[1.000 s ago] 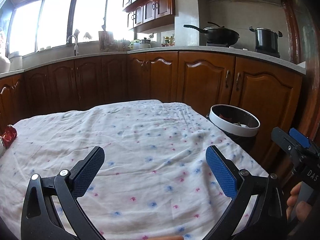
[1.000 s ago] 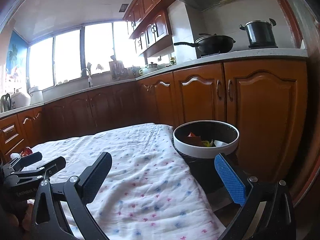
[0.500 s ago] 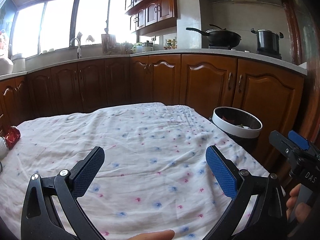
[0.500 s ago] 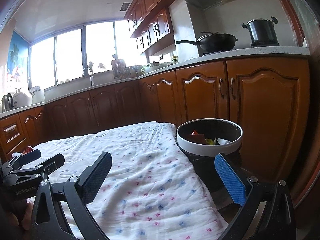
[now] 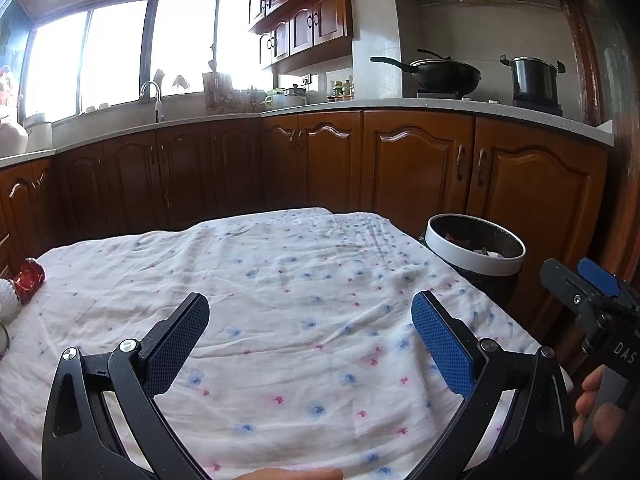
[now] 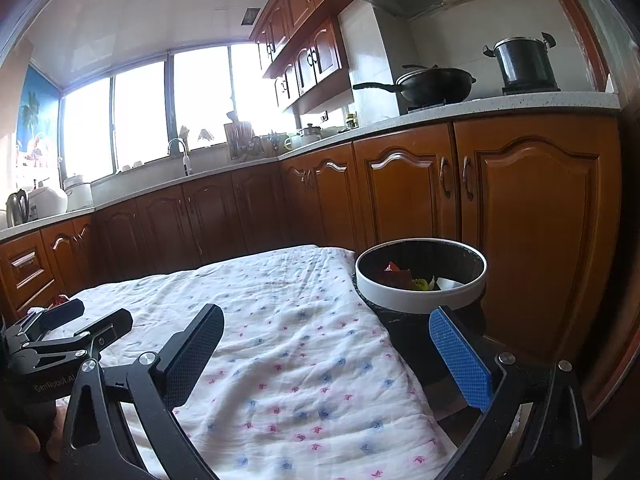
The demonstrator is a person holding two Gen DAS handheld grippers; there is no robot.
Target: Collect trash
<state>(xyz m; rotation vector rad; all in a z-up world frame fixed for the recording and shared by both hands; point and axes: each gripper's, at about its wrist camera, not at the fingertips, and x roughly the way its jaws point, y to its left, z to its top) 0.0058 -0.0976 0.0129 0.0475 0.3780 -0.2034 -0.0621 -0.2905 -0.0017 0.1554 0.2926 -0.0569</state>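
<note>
While both grippers' jaws gape empty, only left cam shows red wrapper [image 5: 28, 280]; right shows bin [image 6: 420, 294] contents.

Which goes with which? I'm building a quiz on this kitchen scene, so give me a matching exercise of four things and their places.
Things:
1. red wrapper
2. trash bin
3. black wok
4. faucet

Places:
A. on the stove
B. below the window
C. at the cloth's far left edge
D. beside the table's right end

Pairs: 1-C, 2-D, 3-A, 4-B
</note>
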